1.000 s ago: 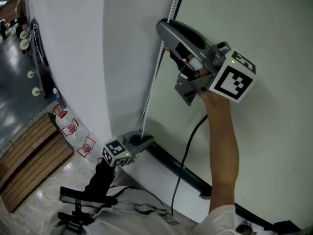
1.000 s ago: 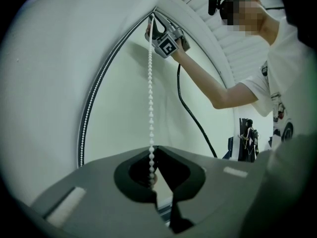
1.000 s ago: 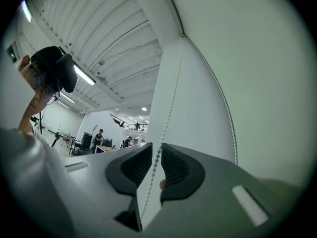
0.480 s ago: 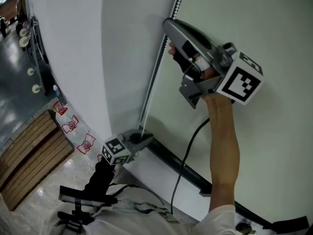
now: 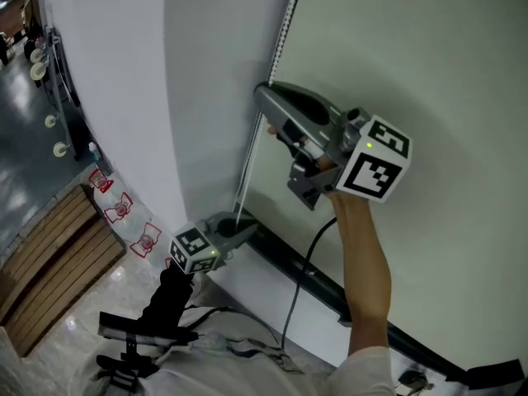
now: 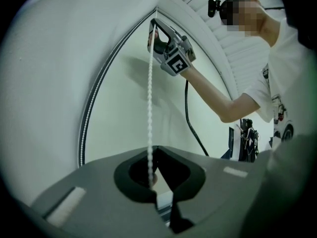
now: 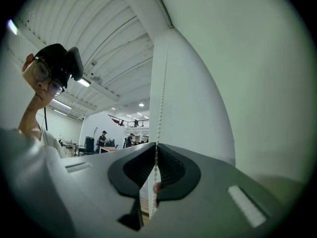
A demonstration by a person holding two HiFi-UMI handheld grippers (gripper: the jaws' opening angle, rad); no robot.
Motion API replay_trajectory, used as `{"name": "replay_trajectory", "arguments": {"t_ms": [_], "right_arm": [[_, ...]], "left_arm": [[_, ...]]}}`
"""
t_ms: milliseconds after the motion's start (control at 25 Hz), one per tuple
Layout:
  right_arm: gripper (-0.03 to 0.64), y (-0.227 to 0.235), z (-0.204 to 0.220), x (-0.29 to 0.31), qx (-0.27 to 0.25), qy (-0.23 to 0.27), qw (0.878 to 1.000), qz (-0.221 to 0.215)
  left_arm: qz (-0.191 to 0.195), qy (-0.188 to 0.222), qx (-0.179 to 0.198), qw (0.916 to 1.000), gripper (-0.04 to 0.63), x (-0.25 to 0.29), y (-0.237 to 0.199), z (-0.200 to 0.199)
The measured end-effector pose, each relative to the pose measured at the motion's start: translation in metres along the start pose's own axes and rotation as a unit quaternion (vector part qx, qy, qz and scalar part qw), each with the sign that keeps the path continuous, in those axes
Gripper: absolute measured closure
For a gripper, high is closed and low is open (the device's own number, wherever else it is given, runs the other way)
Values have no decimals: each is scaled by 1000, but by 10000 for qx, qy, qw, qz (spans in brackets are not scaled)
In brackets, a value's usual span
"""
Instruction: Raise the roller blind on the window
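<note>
A white bead chain (image 5: 281,35) hangs down the pale green roller blind (image 5: 437,73) beside a white wall (image 5: 115,73). My right gripper (image 5: 266,112) is up on the chain. Its jaws have just been closing, and they are now shut on the chain (image 7: 160,98), which runs between the right gripper's tips (image 7: 156,148). Lower down, my left gripper (image 5: 244,233) is shut on the same strand (image 6: 150,103), which is taut between the two grippers. The left gripper view looks over its own tips (image 6: 154,151) up at the right gripper (image 6: 154,29). A second chain strand (image 6: 90,108) curves along the blind's edge.
A dark bar (image 5: 363,324) runs along the bottom of the blind. A black cable (image 5: 299,283) hangs from the right gripper. Below left are a wooden slatted bench (image 5: 41,262), a shiny floor and a black stand (image 5: 136,337).
The right gripper has come down the chain toward the left gripper, and its jaws have gone from apart to shut on the chain. The left gripper has not moved.
</note>
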State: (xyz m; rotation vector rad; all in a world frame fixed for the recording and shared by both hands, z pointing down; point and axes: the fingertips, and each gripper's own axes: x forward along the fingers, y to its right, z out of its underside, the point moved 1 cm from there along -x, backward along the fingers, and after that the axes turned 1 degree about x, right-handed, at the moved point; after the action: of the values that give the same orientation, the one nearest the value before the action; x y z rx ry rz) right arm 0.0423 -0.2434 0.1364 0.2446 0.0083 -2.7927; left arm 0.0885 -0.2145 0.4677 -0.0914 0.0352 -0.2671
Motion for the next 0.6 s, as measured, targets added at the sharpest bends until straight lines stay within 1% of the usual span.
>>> {"name": "replay_trajectory", "arguments": {"t_ms": [200,440,600], "right_arm": [[603,1,62,-11,378,-238,9990,85],[603,-2,105,-20,566,-490,9971,163],[603,-5,142,-25,712,-799,9940,215]], "left_arm": [[8,7,-3,10000,597,-2,-1,0],[34,36,-1,10000,595,-1,-1,-6],[55,33,17,10000,596,-1,0,-7]]}}
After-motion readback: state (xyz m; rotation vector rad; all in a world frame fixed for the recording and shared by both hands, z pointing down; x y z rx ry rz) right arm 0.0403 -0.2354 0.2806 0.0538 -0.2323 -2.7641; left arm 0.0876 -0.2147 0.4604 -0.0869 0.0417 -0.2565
